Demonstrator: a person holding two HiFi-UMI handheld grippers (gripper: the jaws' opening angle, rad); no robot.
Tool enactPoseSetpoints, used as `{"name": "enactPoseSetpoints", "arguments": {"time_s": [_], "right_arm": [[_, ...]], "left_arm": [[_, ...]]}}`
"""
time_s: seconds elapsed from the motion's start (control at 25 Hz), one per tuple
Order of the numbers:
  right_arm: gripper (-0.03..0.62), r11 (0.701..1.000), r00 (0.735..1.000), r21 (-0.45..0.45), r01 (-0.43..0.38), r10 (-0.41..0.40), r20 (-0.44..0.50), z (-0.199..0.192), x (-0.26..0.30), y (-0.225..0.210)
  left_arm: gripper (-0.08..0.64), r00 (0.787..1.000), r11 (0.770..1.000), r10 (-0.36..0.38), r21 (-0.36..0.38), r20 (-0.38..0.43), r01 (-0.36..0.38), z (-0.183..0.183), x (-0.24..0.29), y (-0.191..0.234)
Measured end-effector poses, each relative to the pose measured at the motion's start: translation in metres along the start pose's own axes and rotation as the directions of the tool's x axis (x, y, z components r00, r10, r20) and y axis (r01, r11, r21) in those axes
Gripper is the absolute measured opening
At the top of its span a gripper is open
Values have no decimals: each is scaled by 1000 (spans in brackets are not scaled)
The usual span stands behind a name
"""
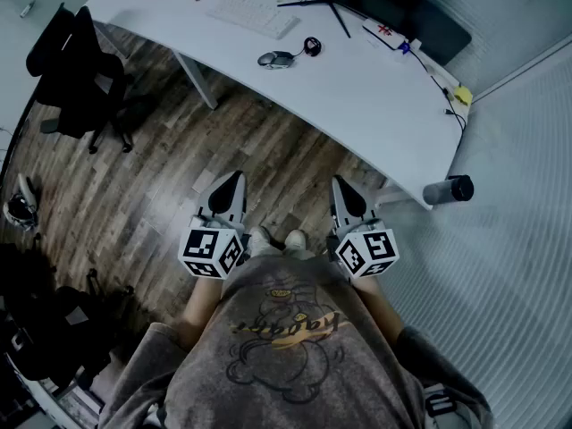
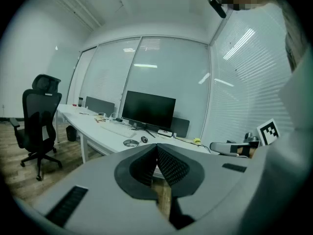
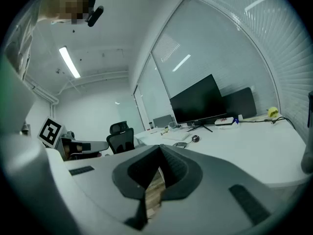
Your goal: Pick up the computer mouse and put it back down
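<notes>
The grey computer mouse (image 1: 276, 59) lies on the white curved desk (image 1: 375, 88), just right of a white keyboard (image 1: 253, 14), with a small dark round object (image 1: 311, 46) beside it. It shows small and far in the left gripper view (image 2: 130, 142) and in the right gripper view (image 3: 181, 145). I hold both grippers close to my body over the wooden floor, well short of the desk. The left gripper (image 1: 234, 182) (image 2: 156, 148) is shut with nothing in it. The right gripper (image 1: 342, 186) (image 3: 160, 153) has its tips together and holds nothing.
A black monitor (image 2: 148, 109) stands behind the keyboard. A black office chair (image 1: 80, 70) is at the left of the desk. A dark cylinder (image 1: 449, 189) sits by the desk's near right corner. Cables and a yellow item (image 1: 462, 95) lie along the desk's right edge.
</notes>
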State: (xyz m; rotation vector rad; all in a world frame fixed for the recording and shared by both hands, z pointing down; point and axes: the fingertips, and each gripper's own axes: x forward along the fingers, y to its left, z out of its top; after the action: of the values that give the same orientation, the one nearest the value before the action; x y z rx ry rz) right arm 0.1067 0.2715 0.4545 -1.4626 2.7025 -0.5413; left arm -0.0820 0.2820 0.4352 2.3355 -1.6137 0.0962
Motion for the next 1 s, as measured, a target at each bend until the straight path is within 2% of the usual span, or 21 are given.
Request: {"name": "enactPoseSetpoints", "arguments": {"time_s": [0.2, 0.4, 1.0], "right_arm": [[-6, 1000, 1000, -1, 7, -7, -4, 1, 5, -5], [-6, 999, 1000, 36, 4, -5, 6, 4, 6, -9], [-5, 999, 999, 15, -32, 32, 3, 3, 32, -27]], "left_arm": [[15, 1000, 1000, -3, 5, -5, 3, 2, 8, 2], [15, 1000, 1000, 1, 0, -11, -1, 4, 13, 2], [15, 999, 999, 19, -39, 40, -17, 18, 48, 8]]}}
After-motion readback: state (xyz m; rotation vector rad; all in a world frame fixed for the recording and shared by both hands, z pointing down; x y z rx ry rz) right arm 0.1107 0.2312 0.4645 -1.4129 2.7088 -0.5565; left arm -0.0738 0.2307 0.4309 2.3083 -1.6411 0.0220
